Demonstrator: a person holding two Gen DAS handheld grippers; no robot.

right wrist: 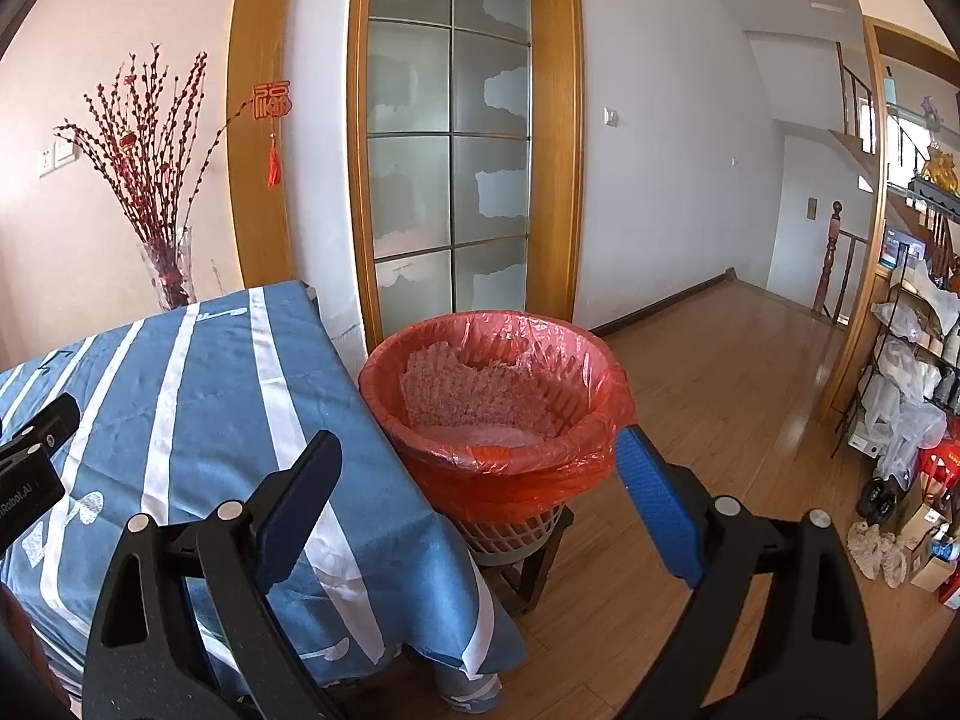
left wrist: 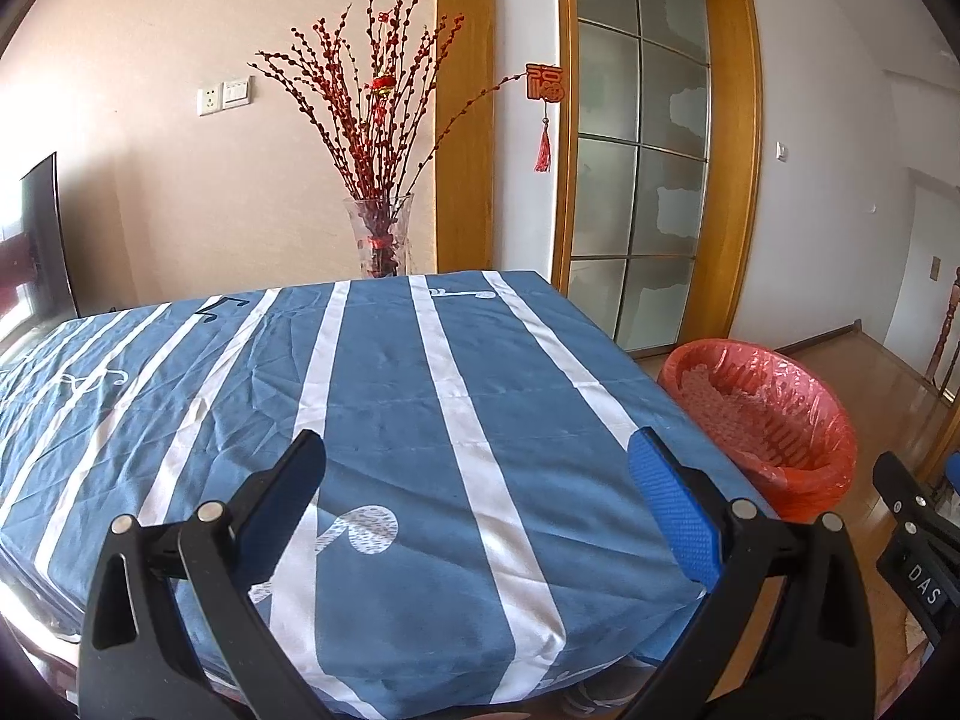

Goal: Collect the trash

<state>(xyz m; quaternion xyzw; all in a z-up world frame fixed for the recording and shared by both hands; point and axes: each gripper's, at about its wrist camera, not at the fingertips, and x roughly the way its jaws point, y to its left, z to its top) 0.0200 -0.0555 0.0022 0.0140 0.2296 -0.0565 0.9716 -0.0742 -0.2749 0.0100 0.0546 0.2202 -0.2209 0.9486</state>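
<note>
A waste basket lined with a red plastic bag [right wrist: 498, 414] stands on a small dark stool right of the table; white crumpled material lies inside. The same basket [left wrist: 762, 414] shows at the right in the left wrist view. My left gripper [left wrist: 477, 462] hangs open over the blue striped tablecloth [left wrist: 384, 396], nothing between its fingers. My right gripper [right wrist: 477, 462] is open just in front of the basket's near rim, also holding nothing. The cloth [right wrist: 204, 396] shows no loose trash in either view.
A glass vase of red branches [left wrist: 381, 234] stands behind the table's far edge. A wood-framed frosted glass door [right wrist: 450, 138] is behind the basket. Wooden floor [right wrist: 720, 396] spreads to the right, with a cluttered wire shelf and bags [right wrist: 906, 408] at the far right.
</note>
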